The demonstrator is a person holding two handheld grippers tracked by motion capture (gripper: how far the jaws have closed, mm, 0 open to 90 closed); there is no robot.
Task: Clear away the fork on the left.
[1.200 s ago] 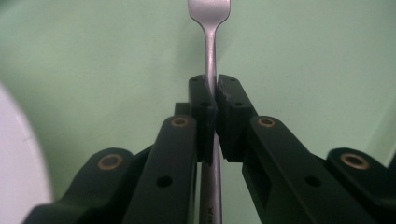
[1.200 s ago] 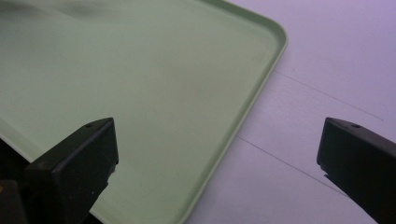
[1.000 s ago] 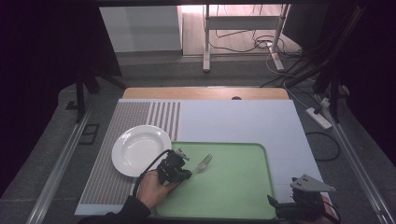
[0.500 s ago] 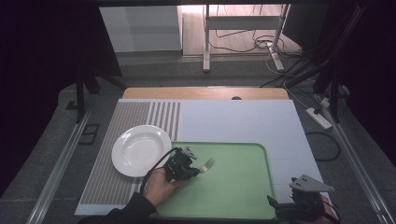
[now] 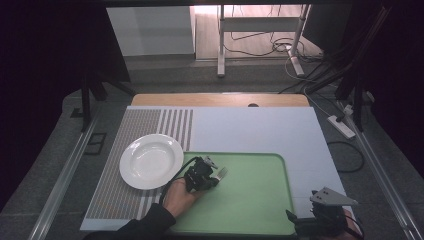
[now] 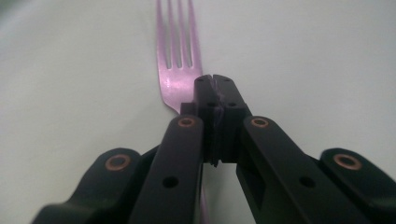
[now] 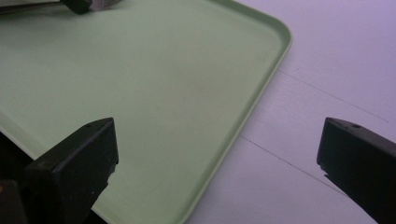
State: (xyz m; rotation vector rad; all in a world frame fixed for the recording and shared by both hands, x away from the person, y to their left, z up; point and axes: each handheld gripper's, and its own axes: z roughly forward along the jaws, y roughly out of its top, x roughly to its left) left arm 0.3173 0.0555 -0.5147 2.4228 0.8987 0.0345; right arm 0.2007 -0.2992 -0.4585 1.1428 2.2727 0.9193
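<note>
Your left gripper (image 5: pixel 212 173) sits over the left part of the green tray (image 5: pixel 260 220), with your left hand (image 5: pixel 181 197) behind it coming in from the bottom edge. Its 2 fingers (image 6: pixel 208 100) are pressed together on the neck of the fork (image 6: pixel 175 60), just below the tines. In the left gripper view the tines point straight away from you over the pale tray floor, and the handle runs back under the fingers, mostly hidden. From the high view the fork's head (image 5: pixel 222 173) pokes out to the right of the gripper, over the tray; whether it touches the tray or hangs just above it you cannot tell.

The white plate (image 5: pixel 151 161) rests on the surface just left of the tray's upper left corner, near your left gripper but apart from it.

Your right gripper (image 5: pixel 296 220) waits low at the tray's lower right corner. Its fingers (image 7: pixel 79 158) stand wide apart, straddling the tray's rim (image 7: pixel 261 100) with nothing between them.
</note>
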